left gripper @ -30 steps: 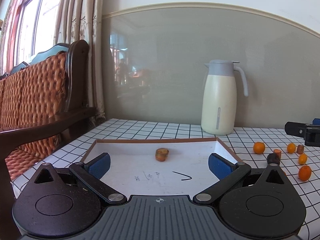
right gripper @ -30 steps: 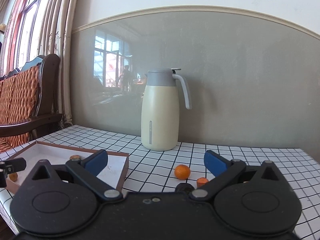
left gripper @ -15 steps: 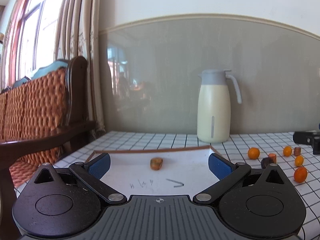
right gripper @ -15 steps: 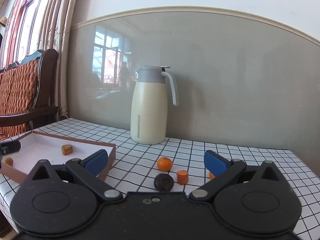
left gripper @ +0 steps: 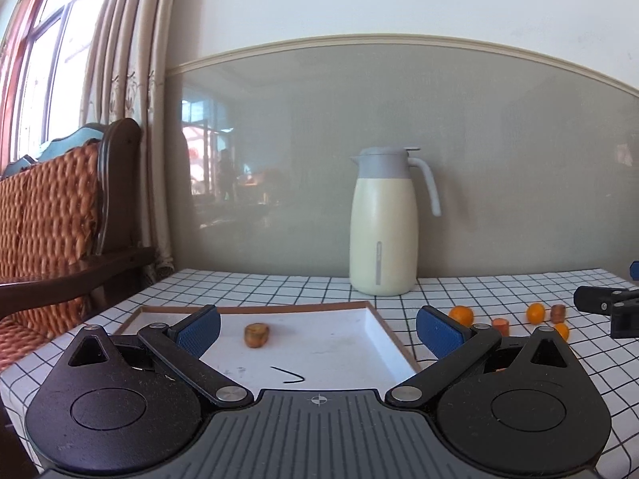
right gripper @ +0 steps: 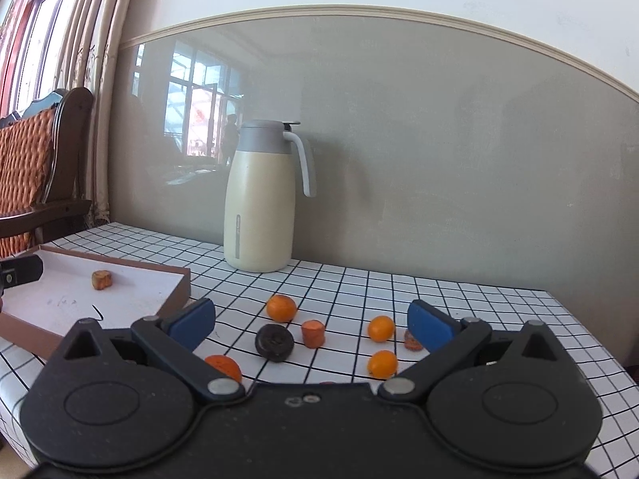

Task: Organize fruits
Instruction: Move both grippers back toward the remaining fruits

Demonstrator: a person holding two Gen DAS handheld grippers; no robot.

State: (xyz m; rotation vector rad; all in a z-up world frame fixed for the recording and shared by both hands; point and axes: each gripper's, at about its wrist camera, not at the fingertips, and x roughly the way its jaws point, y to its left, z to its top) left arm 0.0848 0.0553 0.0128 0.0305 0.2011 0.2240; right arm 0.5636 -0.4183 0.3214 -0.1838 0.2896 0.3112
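1. The left hand-held gripper (left gripper: 317, 331) has drawn back from the tray (left gripper: 393, 353) over the last second, so the tray floor and the one brownish piece (left gripper: 256, 334) lying in it now sit farther off. Its jaws stand wide and hold nothing.
2. The right hand-held gripper (right gripper: 309, 325) has swung toward the loose fruit to the right of the tray; its jaws are also wide and empty. More pieces show between its fingers than a second ago.
3. My reading: one piece is placed, the left side is done for the moment, and the right side is lining up the next pick.
4. Right of the tray, on the checked tabletop (right gripper: 479, 303), lie a round orange fruit (right gripper: 281, 308) nearest the tray, a dark round piece (right gripper: 274, 342) just in front of it, and a short orange chunk (right gripper: 312, 333) beside that.
5. Farther from the tray are two more small orange fruits (right gripper: 381, 328), one behind the other, and a reddish bit half hidden by the right finger.
6. Another orange piece (right gripper: 223, 366) lies close under the gripper's left finger.
7. A cream jug (right gripper: 259, 199) stands behind the fruit, well clear of it.
8. The tray's near wall stands between the fruit and the tray floor, so a carried piece likely has to be lifted over it.
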